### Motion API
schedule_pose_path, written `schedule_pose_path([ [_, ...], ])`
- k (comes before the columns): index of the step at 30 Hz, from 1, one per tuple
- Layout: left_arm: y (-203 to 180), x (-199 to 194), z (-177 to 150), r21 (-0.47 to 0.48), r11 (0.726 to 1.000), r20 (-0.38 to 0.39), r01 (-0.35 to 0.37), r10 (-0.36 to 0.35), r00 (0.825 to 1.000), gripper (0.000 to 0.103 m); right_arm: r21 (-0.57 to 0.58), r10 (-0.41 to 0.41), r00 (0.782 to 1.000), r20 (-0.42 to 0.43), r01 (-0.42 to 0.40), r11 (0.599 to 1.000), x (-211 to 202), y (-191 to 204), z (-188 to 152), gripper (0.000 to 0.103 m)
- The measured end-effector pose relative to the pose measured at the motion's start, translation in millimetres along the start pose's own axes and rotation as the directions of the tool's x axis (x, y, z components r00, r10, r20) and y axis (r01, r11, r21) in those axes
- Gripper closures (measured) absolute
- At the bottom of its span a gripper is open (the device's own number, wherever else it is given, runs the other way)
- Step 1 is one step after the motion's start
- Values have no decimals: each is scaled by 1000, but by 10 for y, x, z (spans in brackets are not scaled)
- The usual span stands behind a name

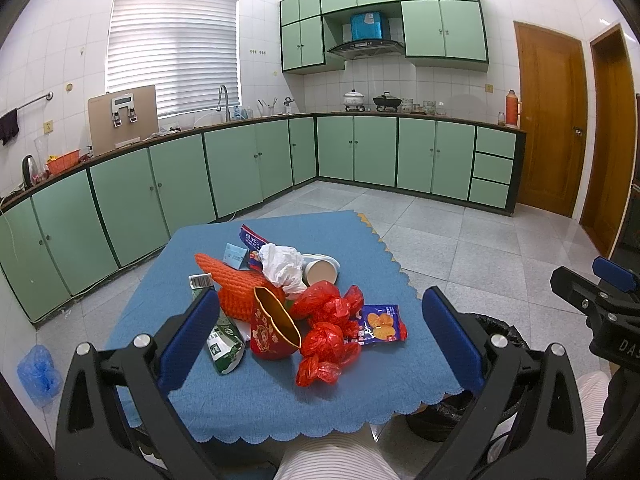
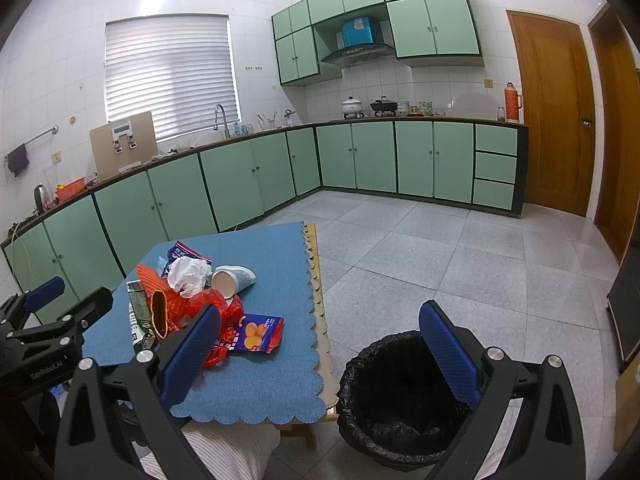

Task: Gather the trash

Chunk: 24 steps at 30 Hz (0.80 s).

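Left wrist view shows nothing collected yet: your left gripper (image 1: 320, 336), jaws apart and empty, should close on the red plastic bag (image 1: 328, 332) at twelve o'clock.

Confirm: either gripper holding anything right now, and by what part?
Nothing is held. The left gripper and right gripper are both open with nothing between their fingers; the trash pile lies untouched on the blue tablecloth.
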<state>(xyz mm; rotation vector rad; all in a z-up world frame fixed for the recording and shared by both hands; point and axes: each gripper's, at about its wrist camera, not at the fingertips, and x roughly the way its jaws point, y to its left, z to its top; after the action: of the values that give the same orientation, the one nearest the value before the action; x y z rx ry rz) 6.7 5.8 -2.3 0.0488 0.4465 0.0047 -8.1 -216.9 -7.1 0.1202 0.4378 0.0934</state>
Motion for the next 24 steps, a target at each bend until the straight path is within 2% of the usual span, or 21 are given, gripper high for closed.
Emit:
schedule_pose_path([
  [24, -3, 7, -7, 2, 1000, 0, -1, 1, 1000, 5, 0, -3, 1000, -3, 3, 1000, 11, -18, -7, 6],
])
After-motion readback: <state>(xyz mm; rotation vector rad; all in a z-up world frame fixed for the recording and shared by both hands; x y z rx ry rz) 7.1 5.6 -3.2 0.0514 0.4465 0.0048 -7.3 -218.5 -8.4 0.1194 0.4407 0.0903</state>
